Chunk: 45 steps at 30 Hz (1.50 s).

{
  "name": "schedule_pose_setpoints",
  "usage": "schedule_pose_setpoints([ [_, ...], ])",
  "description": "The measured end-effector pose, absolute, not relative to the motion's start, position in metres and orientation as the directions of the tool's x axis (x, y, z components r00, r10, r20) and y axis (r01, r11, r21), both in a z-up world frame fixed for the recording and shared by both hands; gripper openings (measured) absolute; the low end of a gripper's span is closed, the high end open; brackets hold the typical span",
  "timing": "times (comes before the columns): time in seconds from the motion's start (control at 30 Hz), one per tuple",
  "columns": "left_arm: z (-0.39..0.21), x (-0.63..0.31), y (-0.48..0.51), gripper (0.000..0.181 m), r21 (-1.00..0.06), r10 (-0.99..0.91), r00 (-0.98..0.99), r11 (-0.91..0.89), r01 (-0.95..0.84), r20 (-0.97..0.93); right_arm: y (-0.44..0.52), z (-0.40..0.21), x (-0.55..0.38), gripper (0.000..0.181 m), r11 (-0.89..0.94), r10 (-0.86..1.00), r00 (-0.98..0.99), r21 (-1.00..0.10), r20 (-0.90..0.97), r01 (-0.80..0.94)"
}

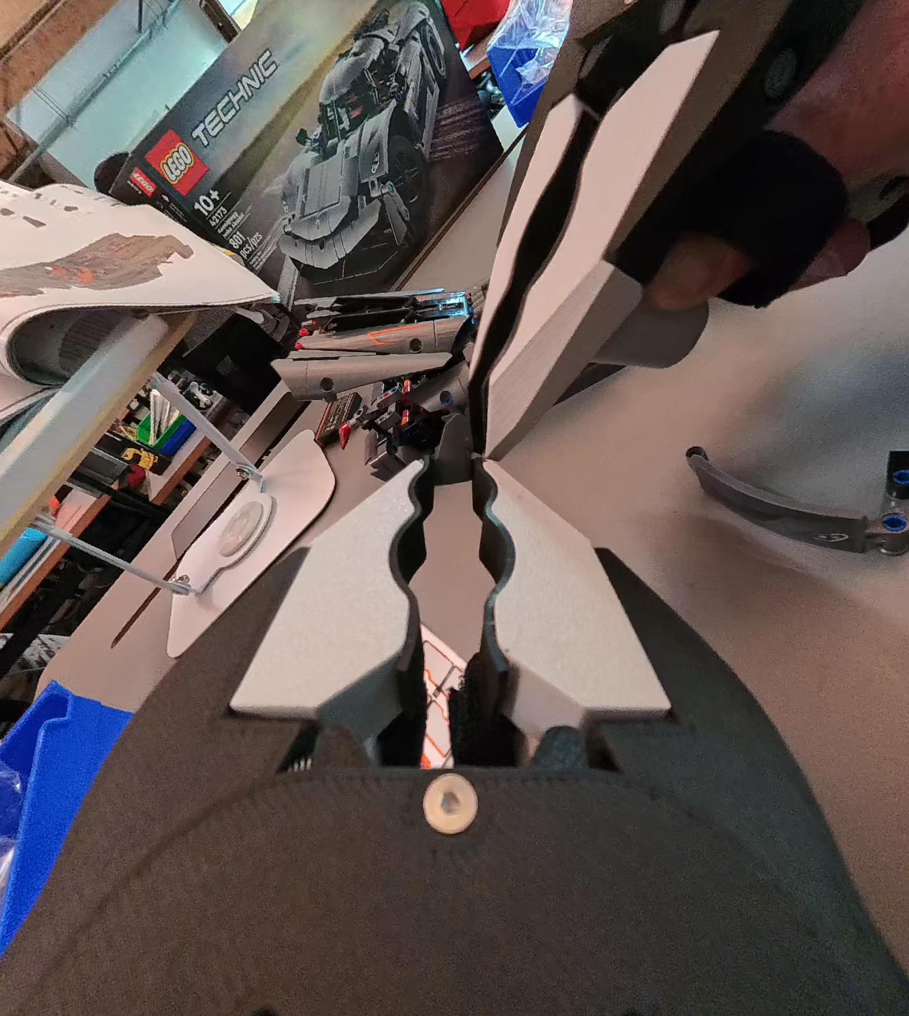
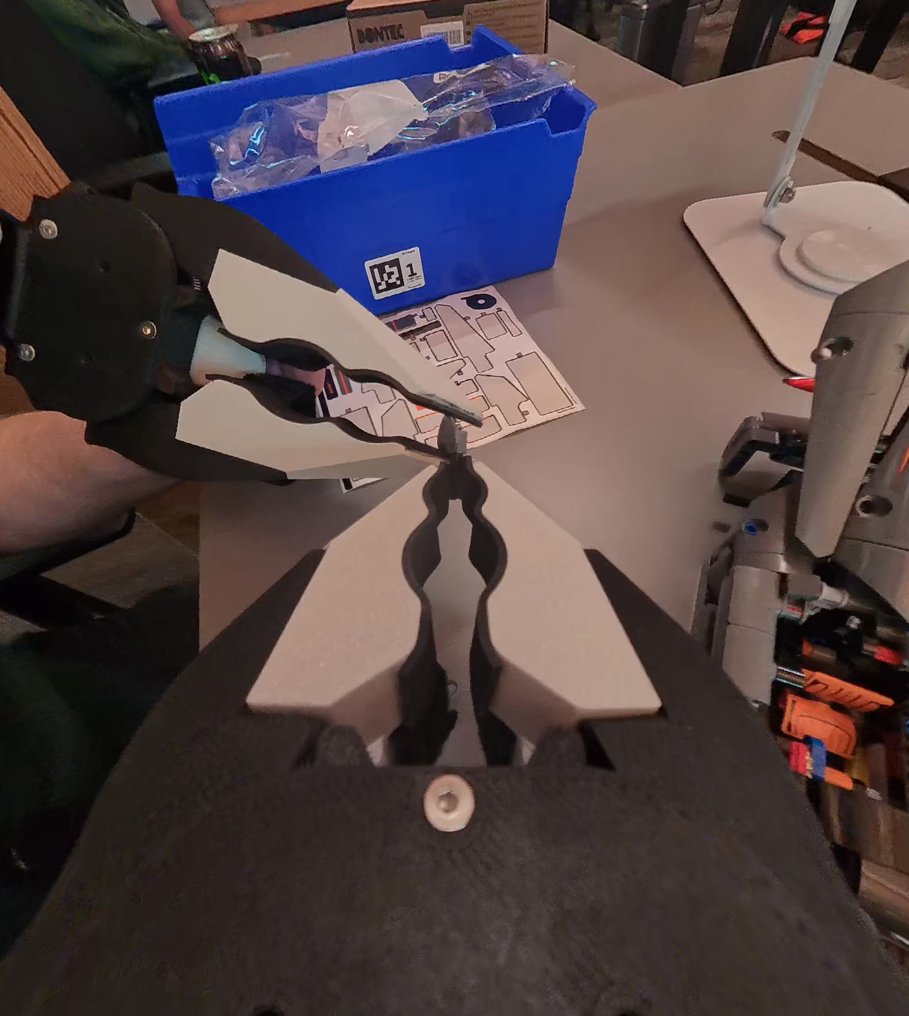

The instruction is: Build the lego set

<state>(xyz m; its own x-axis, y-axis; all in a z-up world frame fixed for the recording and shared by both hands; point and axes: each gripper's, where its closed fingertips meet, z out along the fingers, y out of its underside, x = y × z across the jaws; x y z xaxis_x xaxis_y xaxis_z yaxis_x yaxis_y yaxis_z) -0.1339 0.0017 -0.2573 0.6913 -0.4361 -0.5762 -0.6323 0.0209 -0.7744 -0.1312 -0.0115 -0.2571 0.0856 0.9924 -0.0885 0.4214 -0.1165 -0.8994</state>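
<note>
A small dark grey Lego piece [image 1: 455,448] is pinched between both grippers above the grey table. My left gripper [image 1: 453,470] is shut on it from below in the left wrist view. My right gripper [image 1: 475,448] comes in from the upper right, its jaws nearly together at the same piece. In the right wrist view the piece [image 2: 455,440] sits just past my right gripper [image 2: 455,473], and the left gripper [image 2: 460,439] reaches in from the left. The part-built grey and orange car model [image 1: 375,352] stands behind, and shows at the right of the right wrist view [image 2: 853,495].
A sticker sheet [image 2: 485,363] lies in front of a blue bin [image 2: 375,209] holding plastic bags. A curved grey part with blue pins [image 1: 793,517] lies on the table. The set's box [image 1: 303,154] and an open instruction booklet [image 1: 83,258] on a white stand [image 1: 254,528] are to the left. Only a small space, under 4 cm, lies between the two pairs of fingers.
</note>
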Motion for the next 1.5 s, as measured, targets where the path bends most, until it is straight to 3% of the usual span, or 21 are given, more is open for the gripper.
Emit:
schedule_pose_setpoints([
  [0.27,-0.256,-0.134,0.002,0.012,-0.790,-0.434,0.708,0.015,-0.613,-0.557,-0.011,-0.256,-0.130,0.003,0.017,0.993,0.098,-0.895,0.068,0.447],
  [0.47,-0.256,-0.132,0.002,0.011,-0.718,-0.384,0.652,0.044,-0.694,-0.654,-0.013,-0.258,-0.128,0.002,-0.194,0.981,0.059,-0.903,-0.186,0.383],
  [0.6,-0.254,-0.131,0.002,0.011,-0.749,-0.403,0.675,0.041,-0.661,-0.618,-0.013,-0.254,-0.128,0.003,-0.290,0.955,0.041,-0.898,-0.294,0.331],
  [0.8,-0.257,-0.130,0.001,0.011,-0.822,-0.459,0.732,-0.005,-0.569,-0.504,-0.013,-0.257,-0.127,0.003,0.051,0.988,0.110,-0.890,0.112,0.452],
  [0.9,-0.254,-0.131,0.001,0.011,-0.847,-0.465,0.752,-0.010,-0.532,-0.467,-0.012,-0.254,-0.127,0.003,0.125,0.974,0.113,-0.878,0.198,0.463],
  [0.97,-0.253,-0.131,0.000,0.010,-0.818,-0.431,0.736,0.009,-0.575,-0.522,-0.013,-0.254,-0.127,0.003,0.096,0.980,0.113,-0.890,0.162,0.447],
  [1.07,-0.249,-0.129,-0.002,0.011,-0.769,-0.377,0.702,0.047,-0.637,-0.604,-0.017,-0.251,-0.125,0.003,-0.128,0.992,0.067,-0.931,-0.112,0.343],
  [1.2,-0.242,-0.126,-0.004,0.011,-0.712,-0.315,0.658,0.090,-0.697,-0.684,-0.020,-0.246,-0.121,0.003,-0.200,0.980,0.043,-0.937,-0.196,0.288],
  [1.3,-0.244,-0.125,-0.003,0.011,-0.728,-0.334,0.669,0.080,-0.681,-0.664,-0.018,-0.248,-0.120,0.003,-0.100,0.992,0.103,-0.943,-0.070,0.317],
  [1.4,-0.245,-0.124,-0.004,0.010,-0.856,-0.456,0.754,0.036,-0.515,-0.473,-0.018,-0.247,-0.119,0.003,0.189,0.942,0.170,-0.877,0.289,0.441],
  [1.5,-0.247,-0.121,-0.003,0.010,-0.886,-0.484,0.775,0.002,-0.463,-0.406,-0.015,-0.249,-0.116,0.003,0.271,0.901,0.172,-0.826,0.399,0.495],
])
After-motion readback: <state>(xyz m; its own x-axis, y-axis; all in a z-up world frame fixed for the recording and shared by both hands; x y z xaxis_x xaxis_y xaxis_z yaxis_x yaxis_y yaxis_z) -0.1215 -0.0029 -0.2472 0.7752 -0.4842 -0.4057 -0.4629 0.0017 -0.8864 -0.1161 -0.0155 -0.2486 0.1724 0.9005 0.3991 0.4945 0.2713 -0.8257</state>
